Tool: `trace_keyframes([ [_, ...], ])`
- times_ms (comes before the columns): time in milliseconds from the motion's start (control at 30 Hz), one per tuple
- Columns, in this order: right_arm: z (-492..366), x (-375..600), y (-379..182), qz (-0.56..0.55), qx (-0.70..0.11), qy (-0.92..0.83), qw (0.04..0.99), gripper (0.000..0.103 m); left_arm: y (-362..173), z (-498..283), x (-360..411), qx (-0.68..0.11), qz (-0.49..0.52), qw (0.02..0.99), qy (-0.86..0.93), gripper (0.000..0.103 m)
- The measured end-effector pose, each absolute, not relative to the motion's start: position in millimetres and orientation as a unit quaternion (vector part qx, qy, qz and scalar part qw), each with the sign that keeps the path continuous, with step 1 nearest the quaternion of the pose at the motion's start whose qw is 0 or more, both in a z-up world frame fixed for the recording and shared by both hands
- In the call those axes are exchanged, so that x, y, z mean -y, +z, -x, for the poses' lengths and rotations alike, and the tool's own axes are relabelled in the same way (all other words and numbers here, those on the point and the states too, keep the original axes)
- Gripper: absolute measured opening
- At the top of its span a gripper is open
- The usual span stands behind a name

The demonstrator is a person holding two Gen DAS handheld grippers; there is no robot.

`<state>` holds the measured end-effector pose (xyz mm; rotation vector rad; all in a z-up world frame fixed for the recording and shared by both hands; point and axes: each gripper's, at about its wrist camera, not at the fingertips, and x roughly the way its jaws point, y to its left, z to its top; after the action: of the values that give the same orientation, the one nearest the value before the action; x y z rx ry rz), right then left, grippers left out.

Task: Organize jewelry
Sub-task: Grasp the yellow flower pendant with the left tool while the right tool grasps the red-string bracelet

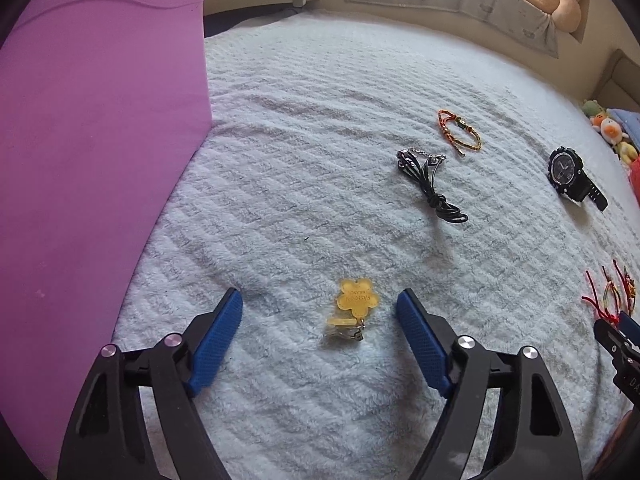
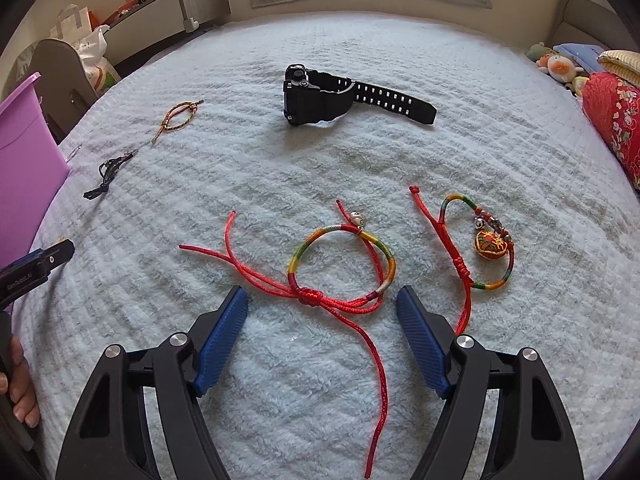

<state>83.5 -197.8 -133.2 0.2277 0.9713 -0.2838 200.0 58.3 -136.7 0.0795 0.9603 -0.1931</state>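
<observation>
My left gripper (image 1: 319,304) is open low over the white blanket, with a yellow flower-shaped clip (image 1: 354,307) lying between its fingertips. Farther off lie a black cord necklace (image 1: 430,184), an orange braided bracelet (image 1: 460,130) and a black watch (image 1: 572,174). My right gripper (image 2: 322,300) is open, its fingertips on either side of the knot of a red rainbow cord bracelet (image 2: 344,264). A second red bracelet with a heart charm (image 2: 480,244) lies to its right. The watch (image 2: 320,98), orange bracelet (image 2: 176,118) and black necklace (image 2: 108,174) lie beyond.
A purple bin (image 1: 92,140) stands at the left, also in the right wrist view (image 2: 24,160). Plush toys (image 2: 556,66) and a red pillow (image 2: 612,120) sit at the bed's right edge. Each gripper shows at the edge of the other's view.
</observation>
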Motion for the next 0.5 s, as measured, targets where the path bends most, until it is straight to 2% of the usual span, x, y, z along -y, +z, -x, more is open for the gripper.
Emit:
trace_keyframes([
  [67,-84,196,-134,-0.104,-0.464,-0.137,0.869,0.071,-136,-198,-60,-0.457,-0.038,0.884,-0.087,0.068],
  [100,-84,195,-133,-0.101,-0.463,-0.138,0.869,0.07,-136,-197,-59,-0.455,-0.041,0.885,-0.085,0.062],
  [133,-84,194,-133,-0.098,-0.463,-0.138,0.87,0.069,-135,-194,-57,-0.453,-0.044,0.886,-0.092,0.05],
  [200,-85,192,-133,-0.092,-0.463,-0.137,0.871,0.066,-134,-187,-49,-0.444,-0.066,0.889,-0.095,0.042],
  [233,-85,191,-132,-0.088,-0.463,-0.135,0.872,0.063,-134,-186,-45,-0.441,-0.075,0.889,-0.098,0.034],
  [300,-85,187,-131,-0.081,-0.462,-0.131,0.873,0.056,-134,-184,-41,-0.437,-0.086,0.889,-0.101,0.031],
  [367,-86,185,-131,-0.075,-0.462,-0.128,0.874,0.051,-133,-184,-43,-0.441,-0.076,0.887,-0.114,0.023],
  [500,-87,183,-129,-0.076,-0.462,-0.119,0.876,0.04,-132,-185,-46,-0.443,-0.065,0.886,-0.119,0.02],
])
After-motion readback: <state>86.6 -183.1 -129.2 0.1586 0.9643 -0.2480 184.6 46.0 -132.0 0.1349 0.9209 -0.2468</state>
